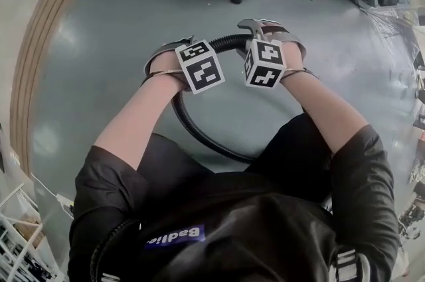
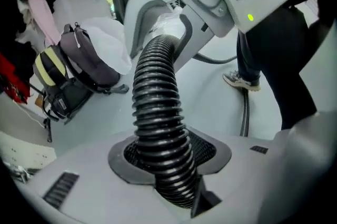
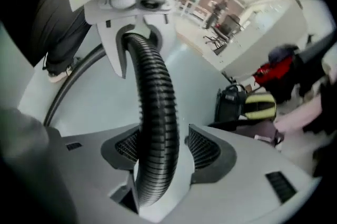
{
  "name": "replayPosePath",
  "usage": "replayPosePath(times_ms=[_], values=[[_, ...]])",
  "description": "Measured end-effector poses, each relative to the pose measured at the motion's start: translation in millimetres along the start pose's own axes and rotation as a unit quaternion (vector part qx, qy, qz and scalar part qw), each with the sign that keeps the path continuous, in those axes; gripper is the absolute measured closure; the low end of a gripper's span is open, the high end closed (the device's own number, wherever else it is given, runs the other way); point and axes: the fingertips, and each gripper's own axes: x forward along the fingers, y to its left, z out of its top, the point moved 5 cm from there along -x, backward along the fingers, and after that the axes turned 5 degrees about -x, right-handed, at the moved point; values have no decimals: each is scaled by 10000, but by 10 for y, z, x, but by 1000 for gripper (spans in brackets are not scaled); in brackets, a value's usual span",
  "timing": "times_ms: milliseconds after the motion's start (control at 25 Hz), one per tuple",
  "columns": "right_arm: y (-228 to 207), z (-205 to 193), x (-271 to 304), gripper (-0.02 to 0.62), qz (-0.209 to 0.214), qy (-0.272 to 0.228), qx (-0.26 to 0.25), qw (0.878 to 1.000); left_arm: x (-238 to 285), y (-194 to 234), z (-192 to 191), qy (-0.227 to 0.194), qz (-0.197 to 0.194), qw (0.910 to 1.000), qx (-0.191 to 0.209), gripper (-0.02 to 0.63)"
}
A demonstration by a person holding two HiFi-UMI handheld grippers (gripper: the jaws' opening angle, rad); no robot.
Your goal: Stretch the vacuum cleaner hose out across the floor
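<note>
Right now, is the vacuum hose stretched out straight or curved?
Curved: in the head view the hose bends into a round loop, not a straight line.

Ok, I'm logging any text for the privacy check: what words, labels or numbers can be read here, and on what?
Blue patch on the person's dark top: white lettering, partly hidden in a fold, not readable whole.
Marker cube at left and marker cube at right: square patterns only, no words.
Nothing else readable.
</note>
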Motion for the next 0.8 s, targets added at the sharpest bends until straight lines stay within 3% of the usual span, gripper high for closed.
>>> replayPosePath(times_ms=[80,120,160,240,320,480,640,800], values=[[18,331,48,364,-130,-8,-602,9981,-154,62,-48,267,117,9986,451,422],[16,467,77,364,-145,-92,-645,9978,-241,101,-80,382,192,9969,664,426],[-3,582,104,366,-130,-209,-496,9985,-329,152,-114,461,309,9948,853,428],[-125,739,140,490,-61,-480,255,9985,-496,320,-185,412,734,9904,1101,426],[-312,806,154,497,-37,-701,1166,9907,-652,549,-296,69,1309,9854,1091,424],[-574,756,142,497,-52,-828,2390,9675,-868,929,-720,-593,1991,9776,336,288],[-708,718,117,497,-82,-799,2813,9562,-830,1154,-1323,-826,2160,9723,-338,276],[-771,692,82,496,-96,-785,3012,9503,-448,1299,-2020,-1037,2016,9682,-1058,276]])
